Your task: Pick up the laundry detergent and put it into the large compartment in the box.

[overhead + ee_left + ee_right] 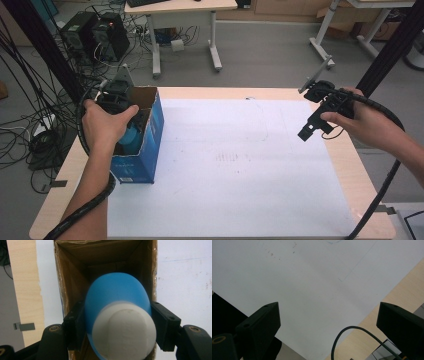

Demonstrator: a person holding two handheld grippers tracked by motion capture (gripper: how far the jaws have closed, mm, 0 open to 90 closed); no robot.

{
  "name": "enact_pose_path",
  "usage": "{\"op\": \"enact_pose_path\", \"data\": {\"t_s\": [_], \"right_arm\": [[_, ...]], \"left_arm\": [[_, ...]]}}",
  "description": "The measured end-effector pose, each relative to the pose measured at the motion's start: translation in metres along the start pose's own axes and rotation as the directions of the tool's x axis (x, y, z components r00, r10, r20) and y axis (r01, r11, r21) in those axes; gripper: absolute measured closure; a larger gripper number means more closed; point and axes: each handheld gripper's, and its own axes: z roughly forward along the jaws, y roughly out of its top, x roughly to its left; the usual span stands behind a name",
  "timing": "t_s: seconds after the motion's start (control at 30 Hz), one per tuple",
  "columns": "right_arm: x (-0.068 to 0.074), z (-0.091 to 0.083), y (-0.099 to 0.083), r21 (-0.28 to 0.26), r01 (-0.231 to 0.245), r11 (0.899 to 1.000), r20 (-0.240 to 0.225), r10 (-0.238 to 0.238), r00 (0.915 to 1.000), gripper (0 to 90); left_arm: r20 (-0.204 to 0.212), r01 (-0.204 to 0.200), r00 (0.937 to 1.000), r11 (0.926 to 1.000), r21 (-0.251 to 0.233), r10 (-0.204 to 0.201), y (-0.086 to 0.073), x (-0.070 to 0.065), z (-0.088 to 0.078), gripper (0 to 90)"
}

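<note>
A blue cardboard box [148, 142] stands open-topped at the table's left side. My left gripper [131, 119] reaches down into it, shut on a blue bottle with a white cap [124, 331]. In the left gripper view the bottle's blue body [116, 292] sits between the two black jaws, inside the box's brown walls [68, 285]. My right gripper [315, 126] hangs above the table's right side, held by a hand, open with nothing between its fingers [262, 325].
A white paper sheet [235, 165] covers most of the wooden table [350, 165]. Behind the table stand a desk [182, 30], computer towers [95, 35] and tangled cables on the floor. A black post [390, 45] rises at the right.
</note>
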Motion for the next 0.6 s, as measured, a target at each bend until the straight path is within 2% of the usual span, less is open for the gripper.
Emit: {"op": "enact_pose_path", "data": {"t_s": [0.6], "right_arm": [[-0.005,0.003,-0.002,0.002,-0.012,1.000,-0.001,0.012,0.9999,5.2]], "left_arm": [[-0.003,-0.010,0.9999,0.9993,0.037,0.011,0.005,-0.001,0.023,37.4]]}}
